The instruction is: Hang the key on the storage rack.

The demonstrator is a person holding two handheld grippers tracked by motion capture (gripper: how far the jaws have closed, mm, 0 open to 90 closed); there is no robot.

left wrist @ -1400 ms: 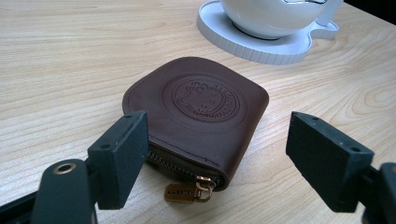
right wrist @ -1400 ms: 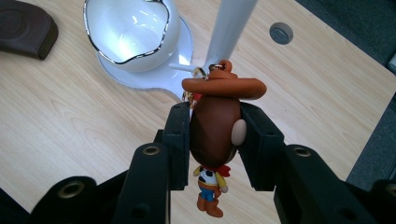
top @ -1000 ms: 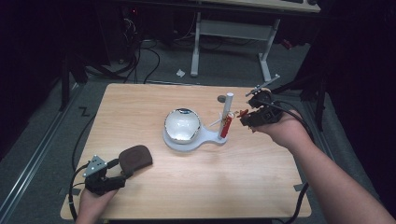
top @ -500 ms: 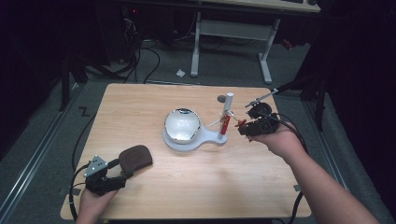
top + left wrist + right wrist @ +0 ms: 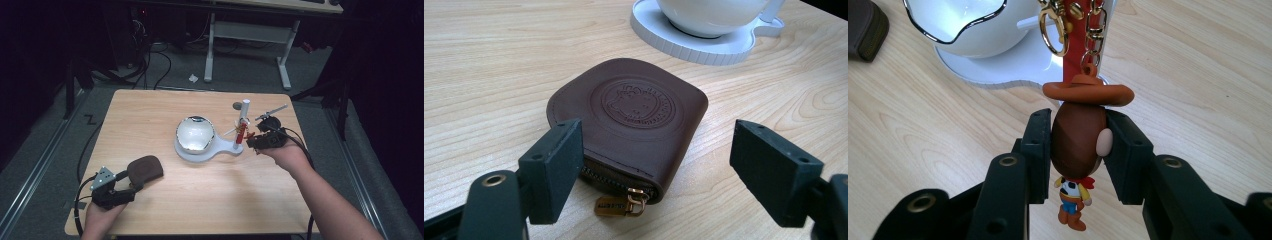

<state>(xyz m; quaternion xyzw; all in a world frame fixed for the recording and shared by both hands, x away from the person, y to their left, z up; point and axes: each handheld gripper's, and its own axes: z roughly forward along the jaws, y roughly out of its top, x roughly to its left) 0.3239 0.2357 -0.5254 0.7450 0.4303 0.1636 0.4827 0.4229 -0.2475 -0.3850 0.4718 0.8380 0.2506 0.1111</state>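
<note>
Nearest, left gripper (image 5: 131, 181): low at the near-left corner of the table in the high view, held in a hand; jaws spread wide and level, gripping nothing.
Left gripper fingers (image 5: 555, 165): one pad close against the pouch's zip corner, touching or just short cannot be told; the other standing well clear on bare wood.
Brown pouch (image 5: 634, 120): flat on the wood between the spread jaws, round embossed stamp facing up, zip edge toward the camera, small gold pull tab (image 5: 616, 204) lying at that edge.
Table (image 5: 210, 200): pale wood, grain running across.
Right gripper (image 5: 1075, 147): farther off at the table's right, beside the stand; jaws drawn in on the head of the figure, just easing apart a trifle, pads against both sides of the head.
Cowboy figure keychain (image 5: 1078, 145): a toy with brown head, orange hat brim above the jaws, yellow shirt, blue trousers and boots dangling below them, above the wood.
Red strap (image 5: 1071, 35): rising from the hat, with a gold clasp (image 5: 1054, 27) and chain links alongside, up against the post.
White stand (image 5: 200, 150): mid-table, flat base bearing a rounded white bowl (image 5: 195, 134) with a shiny rim.
Upright post (image 5: 244, 116): white, on the stand's right lobe, the keychain hanging at its side.
</note>
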